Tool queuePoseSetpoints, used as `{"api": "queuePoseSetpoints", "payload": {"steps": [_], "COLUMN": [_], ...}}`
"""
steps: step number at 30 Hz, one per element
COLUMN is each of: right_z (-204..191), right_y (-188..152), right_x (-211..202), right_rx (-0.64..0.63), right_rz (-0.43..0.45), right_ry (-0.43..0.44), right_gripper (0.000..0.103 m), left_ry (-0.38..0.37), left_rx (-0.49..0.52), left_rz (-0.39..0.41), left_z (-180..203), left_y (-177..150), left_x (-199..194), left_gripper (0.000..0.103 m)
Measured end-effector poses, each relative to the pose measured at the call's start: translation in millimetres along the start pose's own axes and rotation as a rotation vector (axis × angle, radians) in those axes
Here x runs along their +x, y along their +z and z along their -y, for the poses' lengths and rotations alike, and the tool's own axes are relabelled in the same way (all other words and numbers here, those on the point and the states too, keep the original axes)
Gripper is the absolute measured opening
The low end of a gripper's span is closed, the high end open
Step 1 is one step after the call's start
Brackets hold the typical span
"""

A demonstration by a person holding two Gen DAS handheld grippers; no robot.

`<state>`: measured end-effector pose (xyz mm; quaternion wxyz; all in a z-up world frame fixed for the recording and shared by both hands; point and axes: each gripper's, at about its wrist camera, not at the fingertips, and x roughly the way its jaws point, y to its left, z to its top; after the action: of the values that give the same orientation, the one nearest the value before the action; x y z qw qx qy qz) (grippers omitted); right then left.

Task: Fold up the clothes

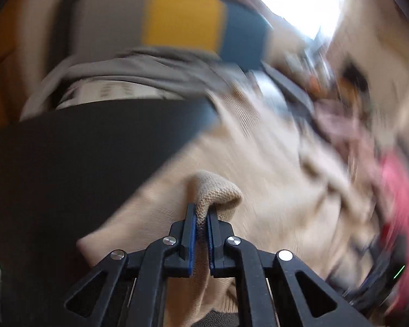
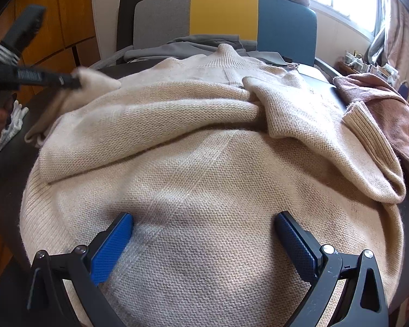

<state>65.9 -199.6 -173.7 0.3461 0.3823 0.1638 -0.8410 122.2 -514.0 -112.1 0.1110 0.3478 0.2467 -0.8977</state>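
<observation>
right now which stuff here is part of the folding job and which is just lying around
In the job:
- beige sweater
- left gripper, shut on a fold of the sweater
- right gripper, open over the sweater

Lying about:
- pink-brown garment
- grey garment
- grey, yellow and blue chair back

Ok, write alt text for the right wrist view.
A beige knit sweater lies spread across a dark table, with the open right claw hovering over its lower part. At far left, the left claw pinches a sleeve; a pinkish garment lies at right.
</observation>
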Motion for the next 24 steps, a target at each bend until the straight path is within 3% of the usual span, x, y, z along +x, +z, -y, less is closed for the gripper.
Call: {"api": "queuePoseSetpoints", "payload": {"steps": [4, 6, 8, 11, 15, 24], "right_z": [1, 4, 7, 6, 5, 3], "right_y": [1, 0, 0, 1, 1, 2], "right_x": [0, -1, -1, -1, 0, 2], "right_rx": [-0.002, -0.006, -0.008, -0.006, -0.003, 0.001], "right_rz": [-0.004, -0.005, -0.006, -0.007, -0.008, -0.010], "right_ry": [0.003, 0.005, 0.005, 0.000, -0.004, -0.017], "right_gripper": [0.103, 0.103, 0.103, 0.103, 0.103, 0.103], "left_ry": [0.008, 0.044, 0.079, 0.167, 0.247, 0.486], "left_rx": [-0.340, -0.443, -0.535, -0.588, -0.508, -0.107], "left_rz": [0.189, 0.238, 0.252, 0.169, 0.113, 0.006], "left_z": [-90, -127, -161, -189, -182, -137], "left_y": [-12, -22, -37, -61, -86, -70], "left_x": [-64, -86, -102, -104, -111, -88], "left_gripper": [0.005, 0.005, 0.005, 0.006, 0.011, 0.020]}}
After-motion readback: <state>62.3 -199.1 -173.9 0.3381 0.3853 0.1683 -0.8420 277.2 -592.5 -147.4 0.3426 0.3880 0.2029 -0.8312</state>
